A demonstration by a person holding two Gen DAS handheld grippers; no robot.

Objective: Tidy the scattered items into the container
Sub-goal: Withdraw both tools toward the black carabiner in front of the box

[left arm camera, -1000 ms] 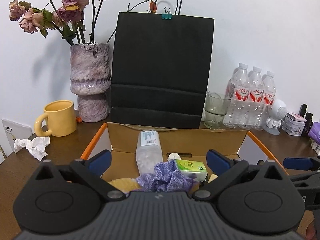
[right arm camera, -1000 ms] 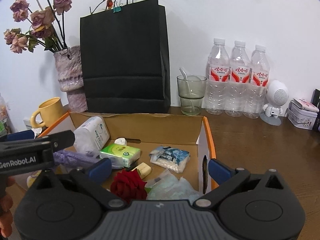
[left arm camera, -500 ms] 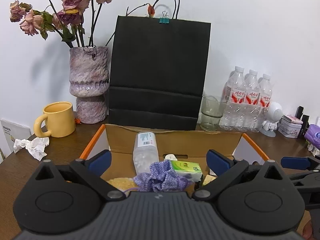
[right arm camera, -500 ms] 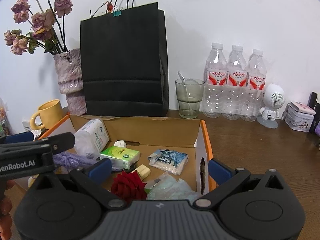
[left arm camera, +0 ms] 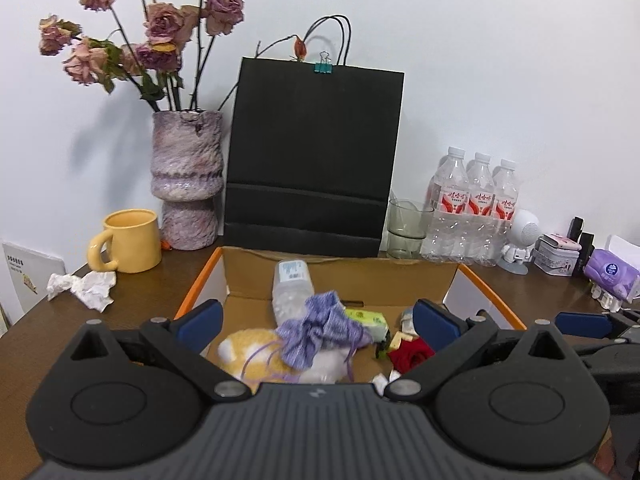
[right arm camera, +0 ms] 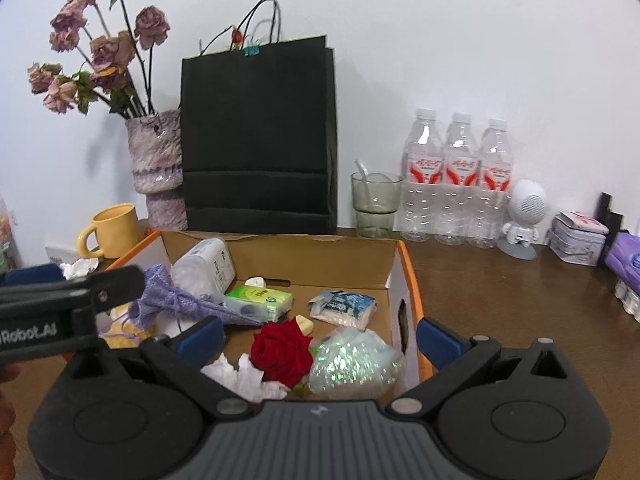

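Observation:
An open cardboard box (left arm camera: 400, 280) (right arm camera: 394, 276) with orange edges sits on the brown table. It holds a purple pouch (left arm camera: 320, 326) (right arm camera: 176, 300), a yellow plush (left arm camera: 244, 350), a clear tub (left arm camera: 290, 288) (right arm camera: 206, 266), a green tissue pack (right arm camera: 260, 300), a red rose (right arm camera: 282, 350), a blue-white packet (right arm camera: 344, 306) and a shiny bag (right arm camera: 352, 360). My left gripper (left arm camera: 316, 320) is open above the box's near left part, over the pouch. My right gripper (right arm camera: 316, 336) is open over the near right part, above the rose.
A black paper bag (left arm camera: 312, 160), a vase of dried roses (left arm camera: 186, 180), a yellow mug (left arm camera: 128, 246), a glass (left arm camera: 408, 228) and three water bottles (left arm camera: 472, 208) stand behind the box. Crumpled paper (left arm camera: 82, 286) lies at left. A small speaker, tins and purple tissues (left arm camera: 610, 272) sit at right.
Both grippers have risen and drawn back from the box, so more of its inside shows. The purple pouch stays in the box. Both jaws stay open.

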